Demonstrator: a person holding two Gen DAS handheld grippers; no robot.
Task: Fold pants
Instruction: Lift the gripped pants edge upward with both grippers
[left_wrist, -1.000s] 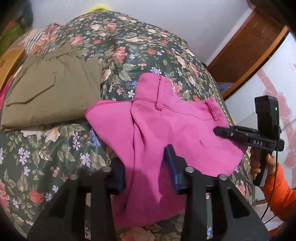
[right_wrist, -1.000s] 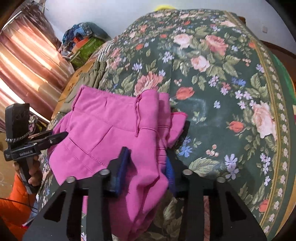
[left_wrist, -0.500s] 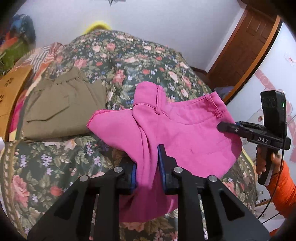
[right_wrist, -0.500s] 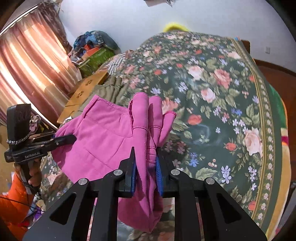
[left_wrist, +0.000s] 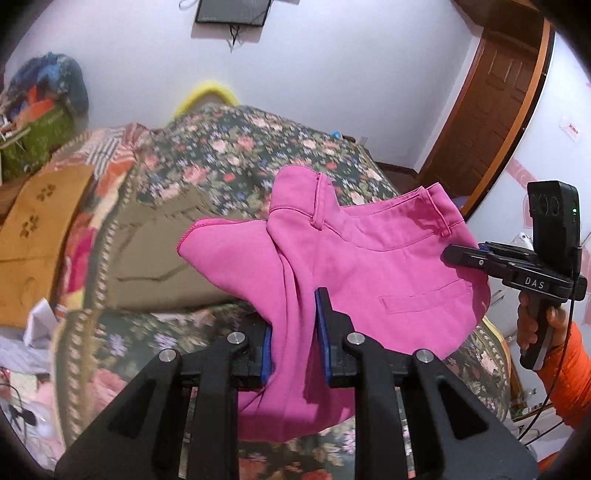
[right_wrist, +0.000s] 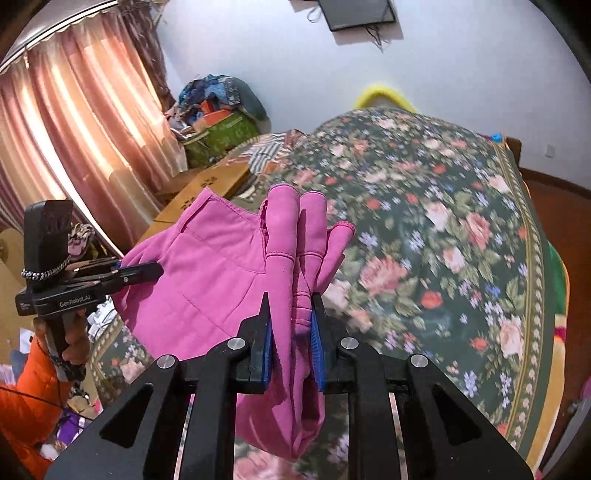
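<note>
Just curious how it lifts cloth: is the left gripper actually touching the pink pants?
Touching. In the left wrist view, the left gripper has both blue pads pressed against a bunched fold of the pink pants, with no gap.

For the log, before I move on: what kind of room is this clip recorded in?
Most likely a bedroom in a home: a bed under a floral bedspread fills the view, pink curtains hang at one side, and a wooden door stands past the bed.
</note>
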